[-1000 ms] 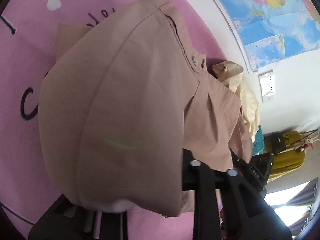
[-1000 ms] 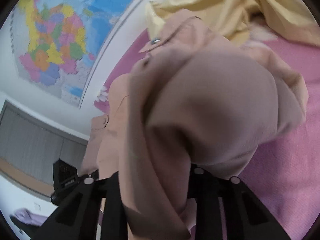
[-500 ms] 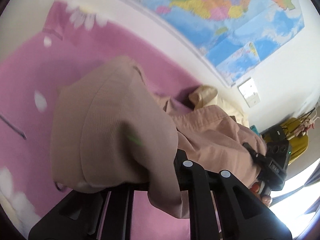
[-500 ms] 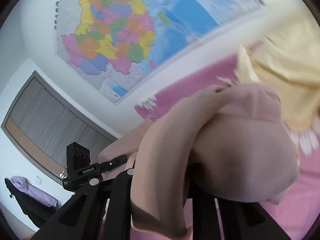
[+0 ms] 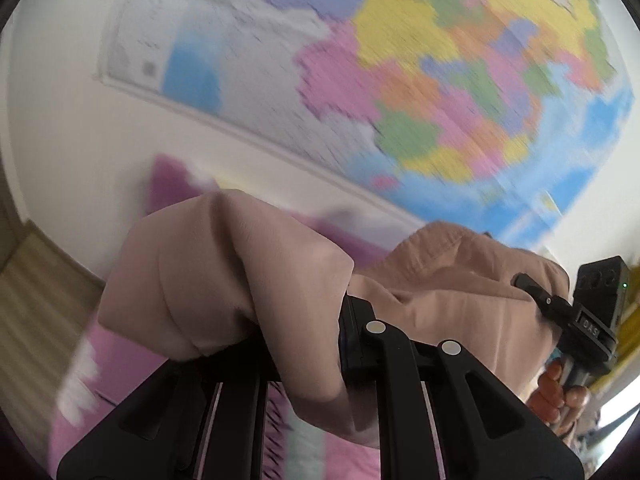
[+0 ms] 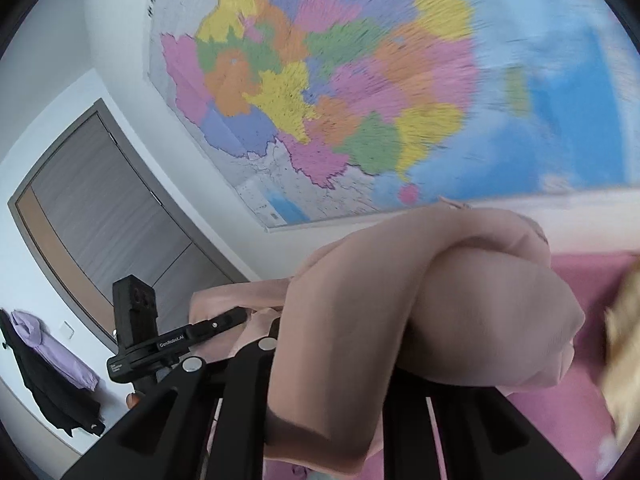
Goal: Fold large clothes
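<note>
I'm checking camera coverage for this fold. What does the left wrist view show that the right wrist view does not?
Only the left wrist view shows the right gripper and the bare fingers holding its handle, plus wood flooring. Only the right wrist view shows the left gripper, a grey door, hanging coats and a yellow garment. Both show the tan garment bunched over the fingers, the wall map and the pink cover.

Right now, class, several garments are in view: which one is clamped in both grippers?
The pinkish-tan garment, bunched over both the right gripper and the left gripper. The yellow garment lies loose on the pink cover; the purple one hangs on the wall.
</note>
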`<action>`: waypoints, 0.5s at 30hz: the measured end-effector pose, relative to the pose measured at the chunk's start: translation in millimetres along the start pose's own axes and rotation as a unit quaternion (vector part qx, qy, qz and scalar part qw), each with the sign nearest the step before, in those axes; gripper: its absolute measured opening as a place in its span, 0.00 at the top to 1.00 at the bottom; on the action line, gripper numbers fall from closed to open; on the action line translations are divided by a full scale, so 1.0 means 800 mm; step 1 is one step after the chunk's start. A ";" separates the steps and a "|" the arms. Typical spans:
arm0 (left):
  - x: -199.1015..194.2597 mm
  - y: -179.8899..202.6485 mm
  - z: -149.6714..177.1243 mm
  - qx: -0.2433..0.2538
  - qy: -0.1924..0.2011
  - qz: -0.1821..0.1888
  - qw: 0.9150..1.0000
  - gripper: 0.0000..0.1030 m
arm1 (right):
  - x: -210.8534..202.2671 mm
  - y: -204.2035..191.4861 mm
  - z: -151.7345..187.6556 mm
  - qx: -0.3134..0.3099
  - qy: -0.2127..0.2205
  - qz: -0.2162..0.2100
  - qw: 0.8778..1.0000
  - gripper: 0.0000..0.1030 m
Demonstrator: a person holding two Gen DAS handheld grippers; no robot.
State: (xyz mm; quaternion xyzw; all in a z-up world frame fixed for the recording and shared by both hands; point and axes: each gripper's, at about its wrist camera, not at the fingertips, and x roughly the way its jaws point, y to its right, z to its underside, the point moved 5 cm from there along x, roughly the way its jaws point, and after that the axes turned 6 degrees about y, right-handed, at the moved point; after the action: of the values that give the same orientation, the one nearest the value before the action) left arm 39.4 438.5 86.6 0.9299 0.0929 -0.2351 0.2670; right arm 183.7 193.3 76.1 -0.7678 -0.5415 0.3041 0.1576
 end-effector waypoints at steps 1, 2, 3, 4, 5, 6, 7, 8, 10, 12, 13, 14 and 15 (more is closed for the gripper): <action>0.002 -0.007 -0.012 0.003 0.007 -0.010 1.000 0.89 | 0.014 -0.003 -0.007 -0.003 -0.002 -0.004 1.000 0.87; 0.002 -0.020 -0.028 -0.002 0.018 -0.024 1.000 0.89 | 0.034 -0.009 -0.016 -0.008 -0.004 -0.007 1.000 0.87; 0.002 -0.028 -0.040 -0.003 0.025 -0.031 0.999 0.89 | 0.049 -0.014 -0.022 -0.010 -0.005 -0.012 1.000 0.87; 0.002 -0.040 -0.055 -0.006 0.037 -0.039 0.999 0.89 | 0.061 -0.018 -0.027 -0.011 -0.005 -0.019 1.000 0.87; 0.000 -0.048 -0.065 -0.010 0.047 -0.045 0.998 0.89 | 0.076 -0.023 -0.032 -0.014 0.000 -0.024 1.000 0.87; -0.002 -0.058 -0.074 -0.014 0.058 -0.050 0.997 0.89 | 0.089 -0.027 -0.035 -0.017 0.002 -0.029 0.999 0.87; -0.004 -0.067 -0.083 -0.017 0.068 -0.053 0.996 0.89 | 0.099 -0.029 -0.037 -0.020 0.007 -0.034 0.999 0.87; -0.007 -0.078 -0.092 -0.019 0.082 -0.058 0.995 0.89 | 0.112 -0.031 -0.036 -0.019 0.013 -0.041 0.999 0.87; -0.008 -0.097 -0.101 -0.013 0.098 -0.052 0.994 0.89 | 0.136 -0.031 -0.029 -0.026 0.013 -0.046 0.999 0.87; 0.001 -0.128 -0.093 -0.019 0.104 -0.058 0.993 0.89 | 0.162 -0.026 -0.008 -0.041 -0.001 -0.039 0.998 0.87; 0.014 -0.152 -0.080 -0.020 0.101 -0.067 0.992 0.89 | 0.179 -0.020 0.010 -0.054 -0.016 -0.026 0.998 0.87; 0.025 -0.169 -0.069 -0.025 0.092 -0.081 0.992 0.89 | 0.190 -0.012 0.026 -0.054 -0.030 -0.021 0.998 0.87; 0.044 -0.196 -0.048 -0.032 0.069 -0.096 0.992 0.89 | 0.209 0.002 0.054 -0.047 -0.062 -0.017 0.997 0.87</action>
State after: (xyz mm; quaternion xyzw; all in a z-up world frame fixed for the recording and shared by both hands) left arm 38.0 592.4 27.1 0.9218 0.2077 -0.1918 0.2653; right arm 195.7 343.8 -7.5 -0.7448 -0.5764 0.3231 0.0927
